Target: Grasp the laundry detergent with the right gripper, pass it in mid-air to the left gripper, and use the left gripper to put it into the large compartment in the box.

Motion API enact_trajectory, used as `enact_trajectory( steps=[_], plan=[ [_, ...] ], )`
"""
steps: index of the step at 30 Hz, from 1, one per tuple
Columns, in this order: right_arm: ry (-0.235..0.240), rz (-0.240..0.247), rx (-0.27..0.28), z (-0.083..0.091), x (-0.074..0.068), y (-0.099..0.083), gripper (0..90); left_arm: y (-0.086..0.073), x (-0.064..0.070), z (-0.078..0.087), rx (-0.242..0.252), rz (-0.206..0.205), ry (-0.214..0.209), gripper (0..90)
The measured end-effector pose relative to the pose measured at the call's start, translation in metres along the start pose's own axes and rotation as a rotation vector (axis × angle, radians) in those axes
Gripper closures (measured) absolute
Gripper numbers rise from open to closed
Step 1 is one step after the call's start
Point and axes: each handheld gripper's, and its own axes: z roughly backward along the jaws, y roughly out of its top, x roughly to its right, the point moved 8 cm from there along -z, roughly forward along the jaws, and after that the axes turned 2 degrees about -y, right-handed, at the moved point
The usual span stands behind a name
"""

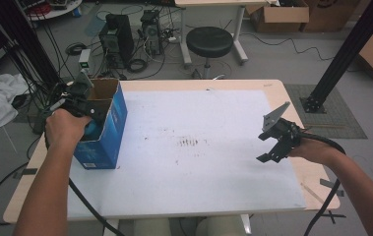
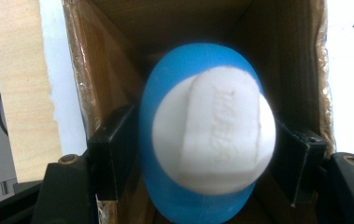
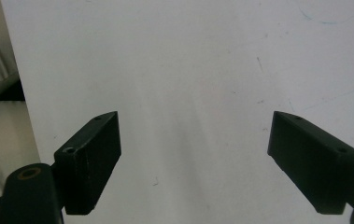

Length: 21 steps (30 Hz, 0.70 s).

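Clamped between the jaws of the left gripper (image 2: 207,154), a blue-and-white ball (image 2: 207,135) is sitting inside the open blue box (image 1: 106,129) at the table's left edge. Over the scuffed white sheet (image 1: 199,147) covering the wooden table (image 1: 277,86), the right gripper (image 3: 195,158) is hovering with jaws wide apart; computers (image 1: 117,39), a black stool (image 1: 209,42) and cardboard boxes (image 1: 280,14) are standing on the grey floor beyond.

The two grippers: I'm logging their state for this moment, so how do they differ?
The left gripper is shut on a blue and white egg-shaped object at the open blue box; the right gripper is open and holds nothing. The left sits at the box mouth, the right over bare white table surface. Both have black jaws.
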Motion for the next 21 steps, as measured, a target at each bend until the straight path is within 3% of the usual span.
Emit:
enact_trajectory(
  steps=[12,21],
  plan=[
    [-0.004,0.001,0.0,0.003,-0.001,0.002,17.0,0.0,-0.003,0.009,0.023,0.017,-0.012,28.7],
    [-0.003,0.005,0.002,0.004,-0.003,0.005,17.0,0.002,-0.003,0.023,0.036,0.007,-0.009,26.3]
  ],
)
